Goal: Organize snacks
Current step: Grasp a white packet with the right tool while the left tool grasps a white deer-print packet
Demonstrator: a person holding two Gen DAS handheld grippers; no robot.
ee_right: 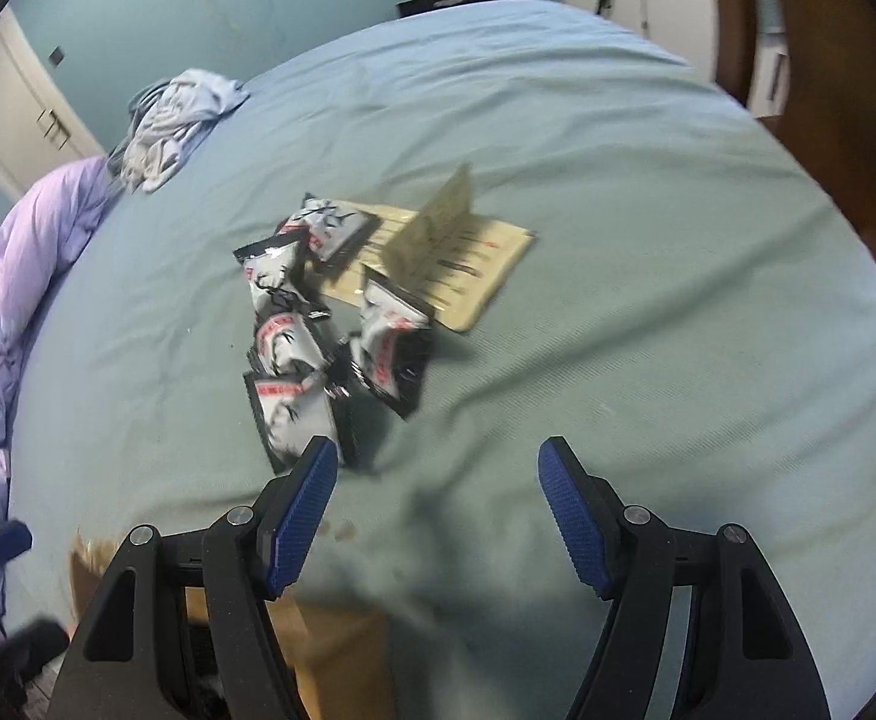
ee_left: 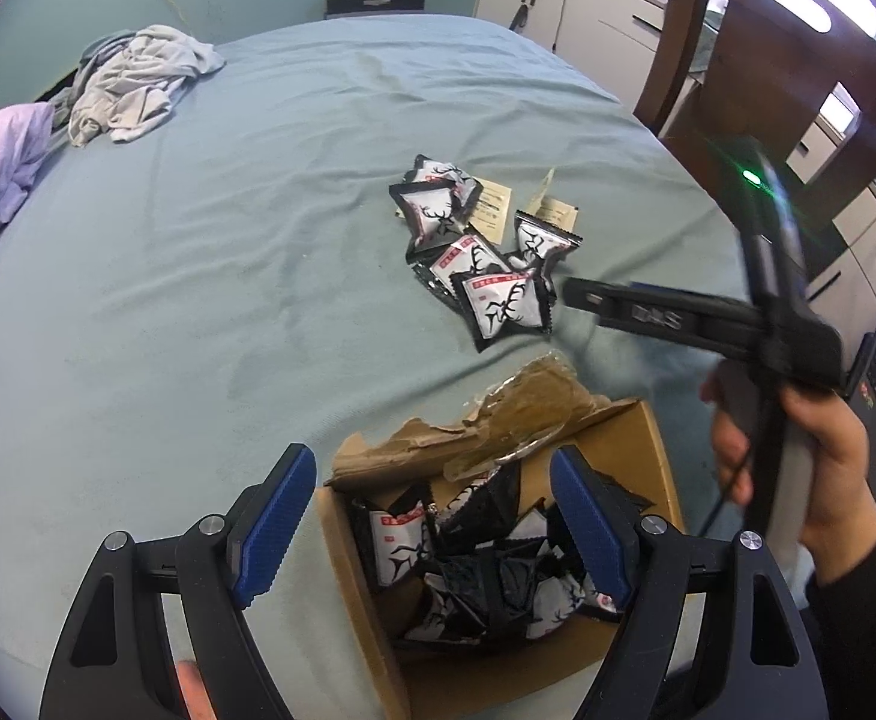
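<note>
The snacks (ee_left: 474, 252) lie in a loose pile on the bed (ee_left: 228, 252), some of them on top of a flat beige paper (ee_right: 474, 264). More packets of the same kind already sit in the box (ee_left: 648, 444), which stands on the bed near the person, with its torn flap folded back. So the step in hand seems to be the moving of the loose packets into the box, and it looks about half done: five or six packets are outside.

The left tongs (ee_left: 432, 528) hang over the open box. They are open and nothing is between the blue pads. The right tongs (ee_right: 438, 516) are also open and empty. In the left view they reach from the right side toward the pile, with the tip just beside the nearest packet (ee_left: 501, 306). In the right view this packet (ee_right: 294, 414) is just ahead of the left pad, not between the pads. The right view is blurred, so I cannot tell if the pad touches it.

The next move, as I judge it, calls for the right tongs to shift a little toward the pile, so that one packet comes between the pads, and then to close on its edge or its puffy middle. The packets overlap and look slippery, so a second one may be dragged along.
</note>
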